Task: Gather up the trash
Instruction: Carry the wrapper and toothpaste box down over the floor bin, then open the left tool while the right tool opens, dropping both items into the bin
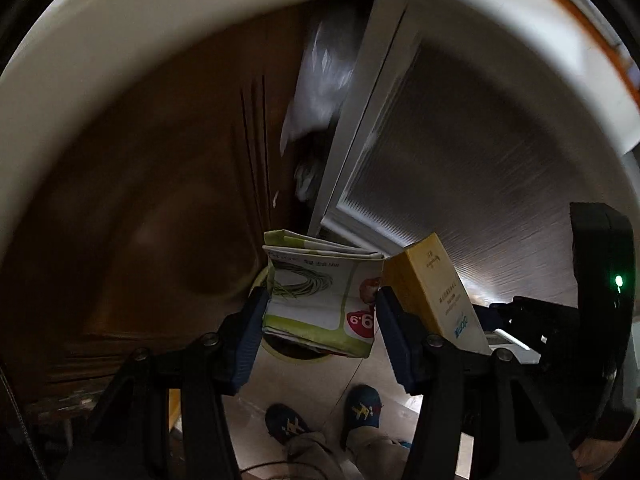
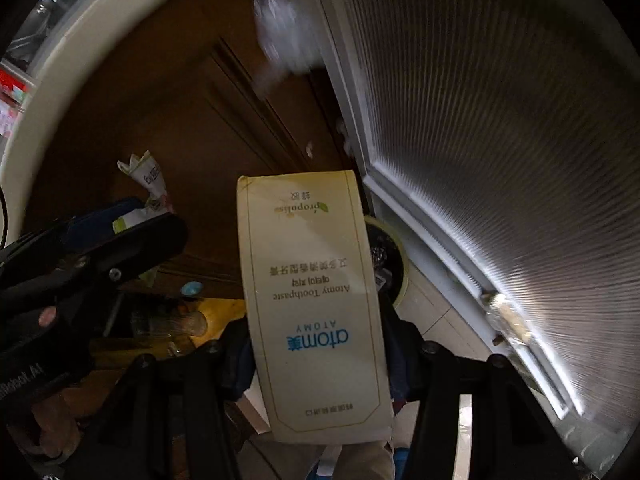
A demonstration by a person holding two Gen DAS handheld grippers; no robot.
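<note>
My left gripper is shut on a folded green-and-white paper flyer with a red price mark, its blue pads pressing both sides. My right gripper is shut on a cream toothpaste box, held upright between its pads. In the left wrist view the box and the right gripper sit just right of the flyer. In the right wrist view the left gripper shows at the left with the flyer. A round bin with a yellow-green rim stands on the floor below, partly hidden by both items.
A brown wooden door stands at the left and a ribbed frosted glass door in a white frame at the right. A white plastic bag hangs between them. The person's feet in blue slippers stand on pale floor tiles.
</note>
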